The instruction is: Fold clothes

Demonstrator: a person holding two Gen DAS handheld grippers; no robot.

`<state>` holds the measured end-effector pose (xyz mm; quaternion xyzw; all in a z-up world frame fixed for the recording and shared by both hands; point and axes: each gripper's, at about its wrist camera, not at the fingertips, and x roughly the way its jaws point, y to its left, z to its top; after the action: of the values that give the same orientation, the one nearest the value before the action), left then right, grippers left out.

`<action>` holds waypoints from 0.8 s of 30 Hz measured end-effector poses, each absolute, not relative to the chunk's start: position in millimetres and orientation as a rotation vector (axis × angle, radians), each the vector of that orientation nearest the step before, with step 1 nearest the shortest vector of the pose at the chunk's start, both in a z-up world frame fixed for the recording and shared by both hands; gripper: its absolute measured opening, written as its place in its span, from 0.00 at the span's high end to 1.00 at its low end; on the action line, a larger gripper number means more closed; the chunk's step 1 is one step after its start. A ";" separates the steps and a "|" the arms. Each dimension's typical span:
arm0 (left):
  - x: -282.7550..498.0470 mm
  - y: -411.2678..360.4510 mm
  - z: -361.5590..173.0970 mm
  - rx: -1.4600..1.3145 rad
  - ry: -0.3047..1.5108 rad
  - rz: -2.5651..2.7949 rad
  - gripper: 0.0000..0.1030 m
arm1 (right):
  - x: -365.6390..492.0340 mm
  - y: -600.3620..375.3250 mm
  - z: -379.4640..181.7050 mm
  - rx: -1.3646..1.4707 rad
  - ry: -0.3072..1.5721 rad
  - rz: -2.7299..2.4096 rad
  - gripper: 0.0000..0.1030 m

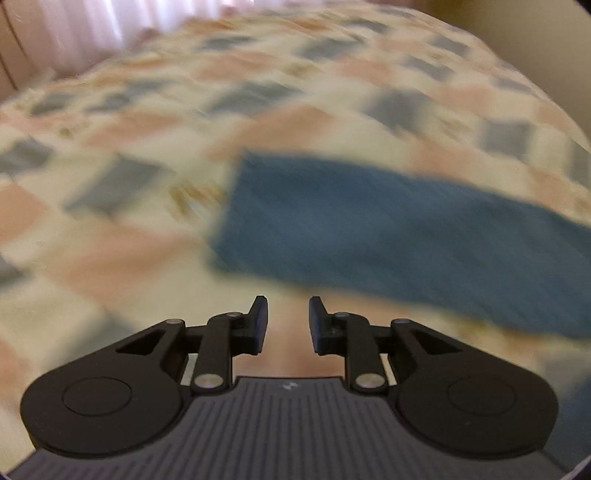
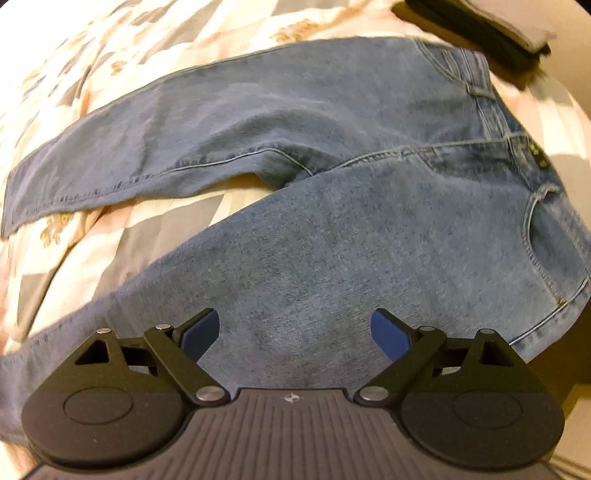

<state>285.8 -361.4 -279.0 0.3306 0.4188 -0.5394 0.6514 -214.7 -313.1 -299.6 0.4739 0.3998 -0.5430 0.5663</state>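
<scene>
A pair of blue jeans [image 2: 332,147] lies spread flat on a patchwork bedspread [image 2: 122,229], waistband at the right and both legs running to the left. My right gripper [image 2: 295,325] hovers over the nearer leg with its jaws wide apart and nothing between them. The left wrist view is blurred. It shows the hem end of one blue jeans leg [image 1: 388,229] lying ahead and to the right of my left gripper [image 1: 288,308]. That gripper's jaws stand a narrow gap apart over the bedspread [image 1: 147,110] and hold nothing.
A dark folded item [image 2: 480,22] rests at the far right beyond the waistband. Pale curtains [image 1: 92,26] hang past the bed's far edge in the left wrist view. The bed's edge drops off at the right in the right wrist view.
</scene>
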 end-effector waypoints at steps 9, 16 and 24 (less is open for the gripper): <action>126.5 -210.2 -252.3 0.812 1.226 -1.077 0.60 | -237.7 -283.5 -263.9 1.014 0.900 -1.222 0.11; 40.9 -157.0 -189.1 0.789 1.088 -1.128 0.49 | -268.7 -231.6 -215.1 0.908 0.873 -1.214 0.11; -17.5 -104.3 -137.0 0.731 0.978 -1.139 0.38 | -291.9 -173.4 -158.8 0.771 0.818 -1.210 0.08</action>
<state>-17.5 -104.3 -137.0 0.3246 0.4341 -0.5055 0.6713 -291.9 -173.4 -158.8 0.3431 0.3639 -0.5387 0.6780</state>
